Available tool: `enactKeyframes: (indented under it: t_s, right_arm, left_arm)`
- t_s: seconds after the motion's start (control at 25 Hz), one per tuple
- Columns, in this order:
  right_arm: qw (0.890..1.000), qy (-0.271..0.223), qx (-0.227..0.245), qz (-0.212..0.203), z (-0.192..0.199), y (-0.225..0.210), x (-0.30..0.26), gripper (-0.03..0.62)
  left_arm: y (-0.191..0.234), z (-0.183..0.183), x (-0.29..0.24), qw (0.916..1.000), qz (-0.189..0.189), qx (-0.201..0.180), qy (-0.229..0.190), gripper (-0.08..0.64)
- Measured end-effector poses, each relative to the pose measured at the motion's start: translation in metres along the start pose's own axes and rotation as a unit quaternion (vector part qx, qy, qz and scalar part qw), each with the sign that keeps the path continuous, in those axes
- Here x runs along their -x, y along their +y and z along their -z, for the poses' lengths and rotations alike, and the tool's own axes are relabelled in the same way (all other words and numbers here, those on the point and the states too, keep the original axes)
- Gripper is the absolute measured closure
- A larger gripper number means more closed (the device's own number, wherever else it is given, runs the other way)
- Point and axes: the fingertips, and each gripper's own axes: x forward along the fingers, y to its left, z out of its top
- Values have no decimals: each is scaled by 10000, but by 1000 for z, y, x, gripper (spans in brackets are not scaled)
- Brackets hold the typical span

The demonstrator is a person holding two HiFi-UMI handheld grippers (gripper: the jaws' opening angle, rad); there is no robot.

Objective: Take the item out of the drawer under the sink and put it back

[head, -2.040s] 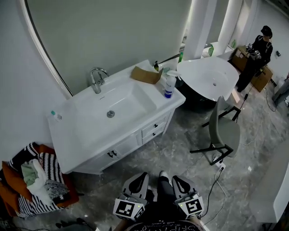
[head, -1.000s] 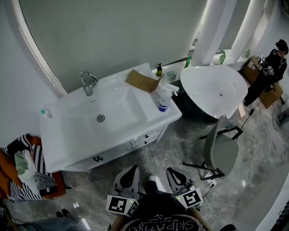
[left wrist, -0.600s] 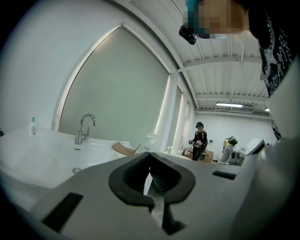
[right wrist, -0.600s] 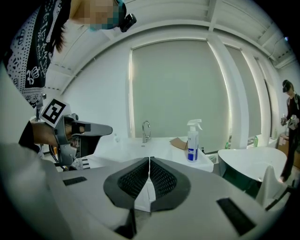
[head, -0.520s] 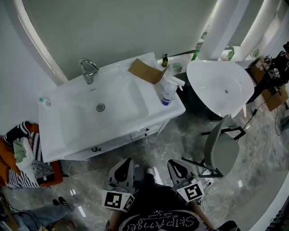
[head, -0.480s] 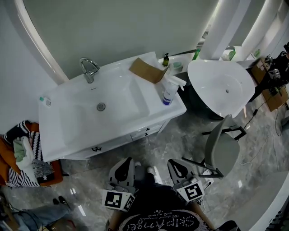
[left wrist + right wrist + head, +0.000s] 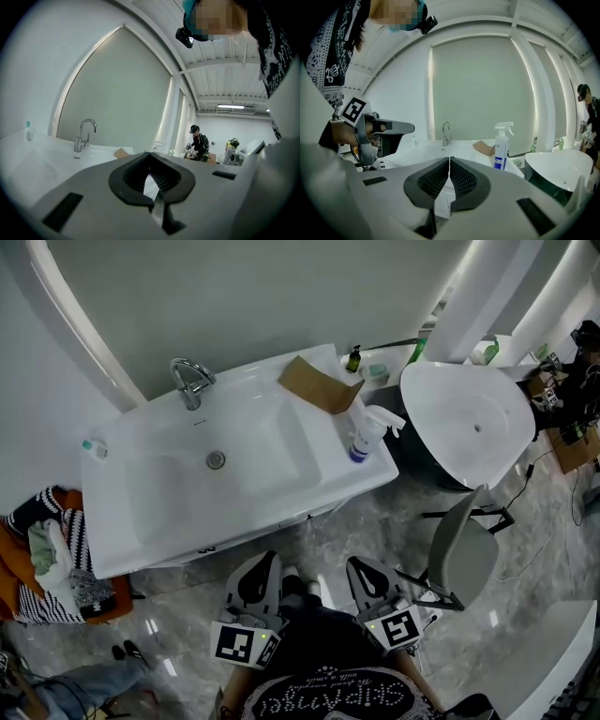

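While the person stands just in front of the sink [image 7: 127, 521], both tools hang low and level, short of its front edge, and neither touches anything. The left gripper [image 7: 263, 563] has its jaw tips together with nothing between them. The right gripper [image 7: 362, 568] is likewise closed and empty, its pads meeting in a thin line.

The item itself is not in sight. By my reading it lies inside a drawer under the sink, and the cabinet front [image 7: 314, 512] shows only as a thin strip below the counter's lip in the head view, so I cannot tell which drawer holds it. No drawer stands open, and the task looks barely begun.

Several things could go wrong from here:

- **Closed jaws at the handle.** They would only bump or slide off it; one gripper needs to open before it reaches in.
- **Poor sight of the cabinet.** With the front tucked beneath the lip, a reach from this stance is nearly blind, and the tool could strike the counter edge or catch the wrong handle.
- **Bottle near the edge.** The spray bottle [image 7: 360, 439] stands at the sink's front right corner, above that cabinet, and a jolt to the counter might tip it.
- **Chair close by.** The chair [image 7: 463, 547], to the right of the sink, crowds any step back when a drawer comes out.
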Motion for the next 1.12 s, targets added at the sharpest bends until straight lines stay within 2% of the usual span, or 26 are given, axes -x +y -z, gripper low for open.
enactKeyframes:
  t_s: [0.24, 0.64, 1.12]
  right_arm:
    - [9998, 45, -153, 120, 2, -2, -18, 572]
    - [9992, 178, -206, 296, 10, -1, -28, 572]
    - [9985, 417, -76, 336, 10, -18, -30, 572]
  left_arm:
    - [15, 6, -7, 9999, 50, 144, 62, 555]
    - [41, 6, 4, 9998, -77, 122, 134, 555]
    - [34, 5, -7, 9997, -139, 180, 105, 555]
